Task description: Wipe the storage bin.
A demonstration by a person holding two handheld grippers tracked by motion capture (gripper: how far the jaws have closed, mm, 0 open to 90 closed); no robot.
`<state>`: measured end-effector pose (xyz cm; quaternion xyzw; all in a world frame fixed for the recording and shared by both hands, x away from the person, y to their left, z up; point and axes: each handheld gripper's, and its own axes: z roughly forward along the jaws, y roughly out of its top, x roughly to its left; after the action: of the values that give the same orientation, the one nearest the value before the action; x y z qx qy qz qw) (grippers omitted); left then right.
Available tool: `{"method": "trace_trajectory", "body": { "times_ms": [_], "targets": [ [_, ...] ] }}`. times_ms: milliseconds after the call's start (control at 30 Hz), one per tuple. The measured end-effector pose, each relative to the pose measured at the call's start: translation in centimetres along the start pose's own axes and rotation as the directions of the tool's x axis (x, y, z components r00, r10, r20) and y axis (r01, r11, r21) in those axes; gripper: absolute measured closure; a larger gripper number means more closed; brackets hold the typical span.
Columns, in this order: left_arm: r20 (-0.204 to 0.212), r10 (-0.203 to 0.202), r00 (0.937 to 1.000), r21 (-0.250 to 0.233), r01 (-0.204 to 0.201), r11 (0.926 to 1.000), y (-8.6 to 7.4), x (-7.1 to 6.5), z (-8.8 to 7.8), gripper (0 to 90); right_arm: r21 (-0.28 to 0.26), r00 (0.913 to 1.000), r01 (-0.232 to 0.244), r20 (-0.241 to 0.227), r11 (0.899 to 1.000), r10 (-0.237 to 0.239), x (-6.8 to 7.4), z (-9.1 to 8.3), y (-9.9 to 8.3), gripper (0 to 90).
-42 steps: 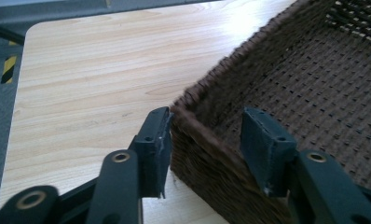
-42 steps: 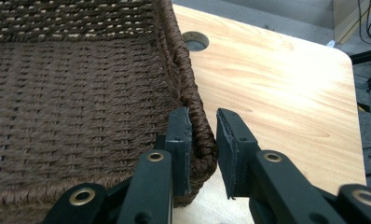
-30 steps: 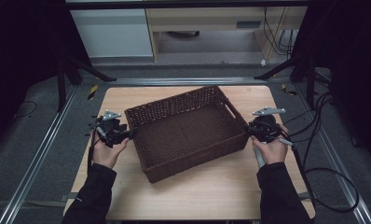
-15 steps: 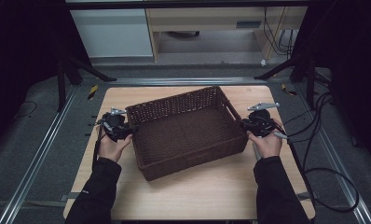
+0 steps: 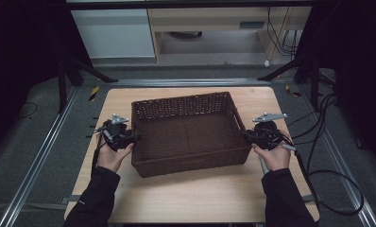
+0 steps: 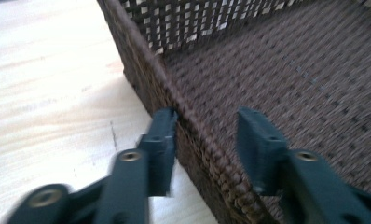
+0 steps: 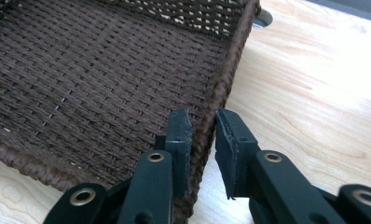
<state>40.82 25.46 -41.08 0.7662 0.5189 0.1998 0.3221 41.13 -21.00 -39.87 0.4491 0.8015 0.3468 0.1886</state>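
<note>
The pale wooden surface carries a dark brown woven basket at its middle. The basket now lies nearly square to the surface's edges, whereas a second ago it sat turned at an angle, its far right corner swung toward the back.

The left hand-held gripper has come in against the basket's left wall. In the left gripper view its jaws straddle the rim: one finger lies against the outside of the wall, the other stands inside the basket, apart from the weave, so the jaws are spread with the wall between them. They have just been closing.

The right hand-held gripper has shifted from beside the basket to its right wall. In the right gripper view its jaws bracket the rim closely, the inner finger touching it and the outer one just beside it; they have just reopened a little, and no firm pinch shows.
</note>
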Motion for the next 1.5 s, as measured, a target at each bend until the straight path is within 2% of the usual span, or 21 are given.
{"method": "trace_trajectory", "body": {
  "times_ms": [167, 333, 467, 533, 667, 733, 933, 1067, 1167, 1367, 1500],
  "targets": [
    [-0.019, -0.005, 0.9998, 0.006, 0.005, 1.0000, 0.3, 0.1, 0.4, 64.0, -0.025, 0.9999, 0.001, 0.011, 1.000, 0.000, -0.1, 0.4, 0.6, 71.0],
    [-0.038, -0.007, 0.9993, 0.004, 0.007, 1.0000, 1.1, 1.1, 1.3, 68.0, -0.048, 0.9999, -0.011, 0.005, 0.999, 0.012, -0.1, 1.2, 1.0, 70.9],
    [-0.034, -0.002, 0.9994, 0.008, 0.002, 1.0000, 1.6, 1.6, 1.6, 69.8, -0.053, 1.0000, -0.004, -0.006, 0.999, 0.004, 0.4, 1.4, 0.8, 75.6],
    [-0.035, 0.002, 0.9994, 0.004, -0.001, 1.0000, 1.6, 1.5, 1.5, 68.8, -0.052, 0.9999, 0.004, 0.010, 0.999, -0.004, 0.8, 1.2, 0.7, 77.5],
    [-0.033, 0.025, 0.9991, -0.022, -0.026, 0.9994, 1.1, 1.3, 0.5, 63.4, -0.058, 1.0000, -0.004, 0.004, 0.998, 0.004, 0.9, 0.9, 0.4, 78.4],
    [-0.031, 0.045, 0.9985, -0.036, -0.046, 0.9983, 0.7, 1.1, -0.2, 63.1, -0.062, 1.0000, -0.002, 0.003, 0.998, 0.003, 1.0, 0.8, 0.2, 78.1],
    [-0.017, 0.062, 0.9979, -0.024, -0.063, 0.9977, -0.4, 0.6, -1.3, 66.6, -0.079, 1.0000, -0.007, 0.002, 0.997, 0.007, 1.4, -0.1, -0.1, 71.7],
    [-0.007, 0.039, 0.9992, -0.025, -0.039, 0.9989, -0.5, 0.6, -1.5, 68.2, -0.069, 0.9999, -0.012, 0.003, 0.998, 0.013, 1.7, -0.5, -0.8, 73.9],
    [-0.027, 0.051, 0.9984, -0.020, -0.051, 0.9985, -0.5, 0.4, -1.4, 68.9, -0.076, 0.9996, -0.024, -0.013, 0.997, 0.023, 1.6, -0.4, -0.9, 77.0],
    [-0.034, 0.028, 0.9990, -0.028, -0.029, 0.9992, -0.2, 1.0, -0.9, 70.8, -0.091, 0.9992, -0.033, -0.024, 0.995, 0.031, 1.9, -0.3, -0.9, 77.8],
    [-0.037, 0.029, 0.9989, -0.028, -0.030, 0.9992, -0.2, 1.0, -0.9, 70.8, -0.100, 0.9992, -0.037, -0.021, 0.994, 0.035, 1.9, -0.1, -0.9, 78.0]
  ]
}}
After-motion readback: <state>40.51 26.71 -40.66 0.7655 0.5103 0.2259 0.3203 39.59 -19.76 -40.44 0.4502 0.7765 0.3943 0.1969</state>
